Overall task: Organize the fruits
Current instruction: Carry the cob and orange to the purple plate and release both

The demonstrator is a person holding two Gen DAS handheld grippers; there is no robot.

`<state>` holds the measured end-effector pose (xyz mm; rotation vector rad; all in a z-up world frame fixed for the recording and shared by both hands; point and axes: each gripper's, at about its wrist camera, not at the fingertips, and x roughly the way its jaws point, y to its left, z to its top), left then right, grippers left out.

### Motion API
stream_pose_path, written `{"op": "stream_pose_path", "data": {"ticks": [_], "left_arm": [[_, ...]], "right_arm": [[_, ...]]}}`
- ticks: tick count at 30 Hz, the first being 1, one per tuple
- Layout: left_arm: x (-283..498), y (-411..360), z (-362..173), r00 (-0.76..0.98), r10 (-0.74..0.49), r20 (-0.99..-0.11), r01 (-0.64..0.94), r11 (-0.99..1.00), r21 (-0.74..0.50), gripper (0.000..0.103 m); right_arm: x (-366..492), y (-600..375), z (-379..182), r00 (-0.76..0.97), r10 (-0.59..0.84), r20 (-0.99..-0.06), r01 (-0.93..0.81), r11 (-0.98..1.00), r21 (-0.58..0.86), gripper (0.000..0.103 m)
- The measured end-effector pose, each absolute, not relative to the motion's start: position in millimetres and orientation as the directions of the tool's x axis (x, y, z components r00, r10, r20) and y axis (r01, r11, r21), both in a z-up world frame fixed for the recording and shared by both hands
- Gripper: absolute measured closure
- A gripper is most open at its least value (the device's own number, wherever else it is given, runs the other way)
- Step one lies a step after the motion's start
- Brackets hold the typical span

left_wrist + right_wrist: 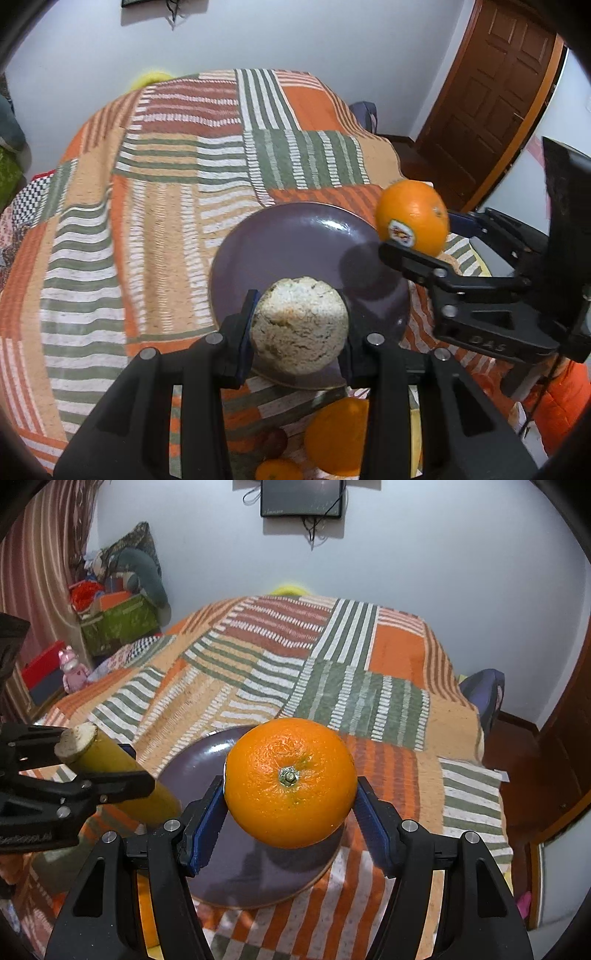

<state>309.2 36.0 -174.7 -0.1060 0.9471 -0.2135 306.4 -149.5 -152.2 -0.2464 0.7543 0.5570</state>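
on the striped patchwork bedspread we see a dark purple plate with nothing lying in it, only shadows on its glossy surface. above its right rim our right gripper pinches an orange between blue pads; it is bright, dimpled, with a green stem nub and a small sticker. our left gripper clamps a yellow stalk-like fruit, its pale, rough cut end facing the left camera over the plate's near edge. more oranges lie below on the bedspread.
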Motion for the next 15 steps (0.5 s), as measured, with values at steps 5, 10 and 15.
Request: {"op": "stream_pose_path", "data": {"ticks": [5,10,15], "left_arm": [[325.6,36.1,-186.3,0.538,-0.227,-0.812,0.126,0.974,-0.189,0.066],[341.6,41.3,-196.2,0.532,-0.233,-0.814,0.106,0.972,-0.208,0.066],[357.7,42.5,-198.1,0.551,-0.214,-0.807,0.097,0.977,-0.193,0.066]], "right_arm": [[319.8,-147.0,-163.2,0.561,0.379,-0.736,-0.57,0.821,-0.012,0.039],[333.2,-143.7,-174.3,0.53,0.369,-0.764,-0.583,0.812,-0.011,0.039],[346.2,-141.6,-189.7,0.495,0.358,-0.792,-0.583,0.813,0.003,0.039]]}}
